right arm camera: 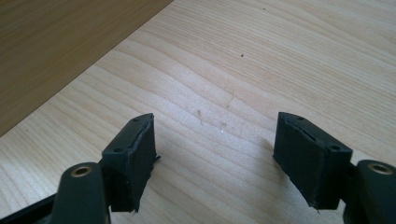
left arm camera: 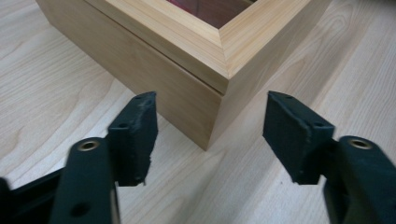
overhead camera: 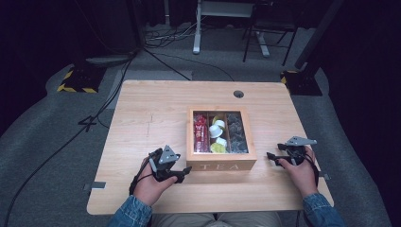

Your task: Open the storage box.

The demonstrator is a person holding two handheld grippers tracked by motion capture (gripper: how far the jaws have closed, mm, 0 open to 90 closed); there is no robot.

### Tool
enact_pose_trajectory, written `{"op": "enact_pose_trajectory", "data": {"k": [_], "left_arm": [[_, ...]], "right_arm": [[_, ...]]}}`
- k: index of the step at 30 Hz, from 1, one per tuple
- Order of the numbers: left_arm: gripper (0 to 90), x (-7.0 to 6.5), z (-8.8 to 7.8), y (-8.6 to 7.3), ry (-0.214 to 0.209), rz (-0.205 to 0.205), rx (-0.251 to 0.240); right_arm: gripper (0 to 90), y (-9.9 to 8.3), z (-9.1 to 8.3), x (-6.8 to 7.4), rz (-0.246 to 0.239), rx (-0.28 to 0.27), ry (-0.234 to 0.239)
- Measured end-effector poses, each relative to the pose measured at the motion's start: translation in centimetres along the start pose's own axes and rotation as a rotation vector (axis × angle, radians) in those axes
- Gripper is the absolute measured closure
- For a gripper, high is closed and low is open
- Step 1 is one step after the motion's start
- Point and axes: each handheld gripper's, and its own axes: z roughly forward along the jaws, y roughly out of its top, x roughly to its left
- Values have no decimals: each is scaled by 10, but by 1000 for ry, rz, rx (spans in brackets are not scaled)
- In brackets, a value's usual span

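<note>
Looked down on a dim room: grey carpet floor (overhead camera: pixel 47 123), black cables (overhead camera: pixel 113 90) trailing across it, a metal frame (overhead camera: pixel 196 33) at the back. Found the pale wooden worktop (overhead camera: pixel 142 118) in the middle, bare apart from one thing and a round cable hole (overhead camera: pixel 239 93) near its far edge.

Found that thing, the wooden tea box (overhead camera: pixel 221 166), right of centre and towards the near edge, windowed lid down, a thin seam between lid frame and body. Made out red packets (overhead camera: pixel 201 132), white cups (overhead camera: pixel 216 128) and dark packets (overhead camera: pixel 235 132) through the window.

Saw the left gripper (overhead camera: pixel 183 174) just beside the box's near left corner, jaws spread, the corner ahead between them and not touched. Saw the right gripper (overhead camera: pixel 273 159) near the box's right side, jaws spread too, nothing but bare wood between them.

Judged the step to be a first hold on the box corner. Best done squarely: pads flat on the two faces rather than on the sharp edge, above the seam if meant for the lid, below it if meant to steady the body. Closing slowly seemed wise, since smooth wood could slide.
</note>
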Motion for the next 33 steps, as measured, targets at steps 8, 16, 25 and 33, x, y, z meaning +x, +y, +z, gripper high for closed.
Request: {"op": "enact_pose_trajectory", "data": {"k": [8,16,25,33], "left_arm": [[659,-2,0,-1,-3,23,-25],[759,-5,-1,0,14,42,-7],[792,-6,-3,3,18,51,-19],[790,-5,-7,6,13,42,-38]], "right_arm": [[293,0,0,0,0,0,0],[293,0,0,0,0,0,0],[270,8,-16,11,-9,-35,76],[205,32,-49,42,-118,-83,221]]}}
